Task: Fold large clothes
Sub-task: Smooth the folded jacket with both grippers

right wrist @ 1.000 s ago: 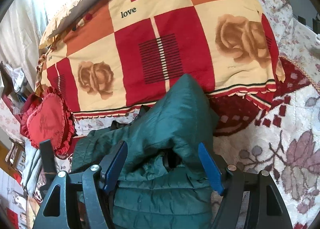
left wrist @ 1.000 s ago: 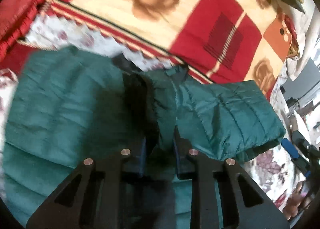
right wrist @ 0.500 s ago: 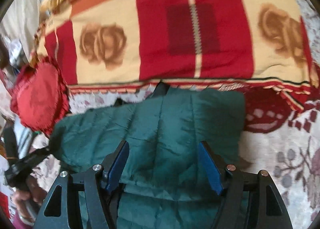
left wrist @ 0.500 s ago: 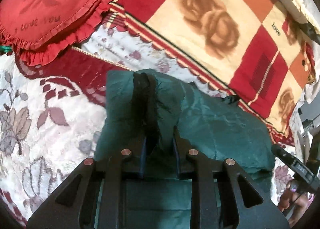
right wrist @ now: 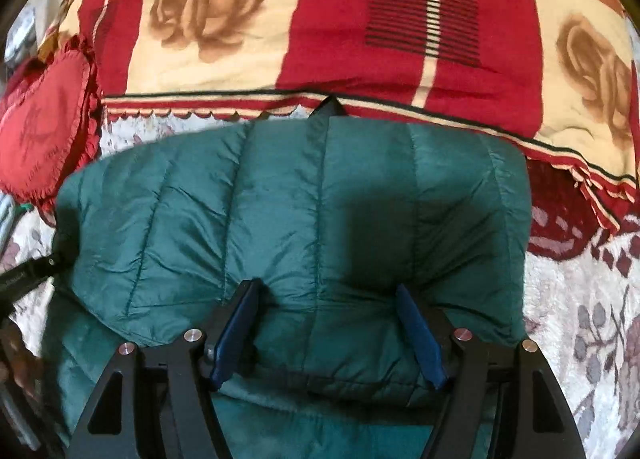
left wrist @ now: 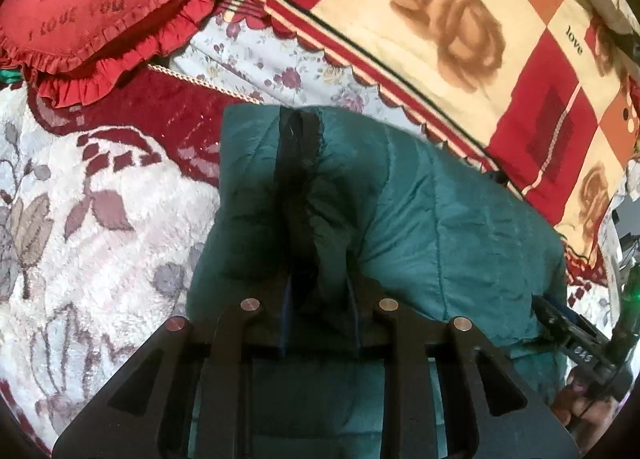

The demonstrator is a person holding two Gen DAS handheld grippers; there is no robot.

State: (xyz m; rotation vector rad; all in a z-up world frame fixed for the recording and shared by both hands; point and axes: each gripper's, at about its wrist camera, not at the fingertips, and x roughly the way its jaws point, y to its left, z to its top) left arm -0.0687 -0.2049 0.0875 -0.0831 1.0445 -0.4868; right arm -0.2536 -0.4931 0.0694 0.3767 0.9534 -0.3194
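While the green quilted jacket (right wrist: 304, 219) lies folded on the floral bedspread (left wrist: 80, 195) | left gripper (left wrist: 320, 283) pinches a dark-lined fold, probably to hold the layers together | right gripper (right wrist: 328, 323) is spread wide over the near edge, gripping nothing.
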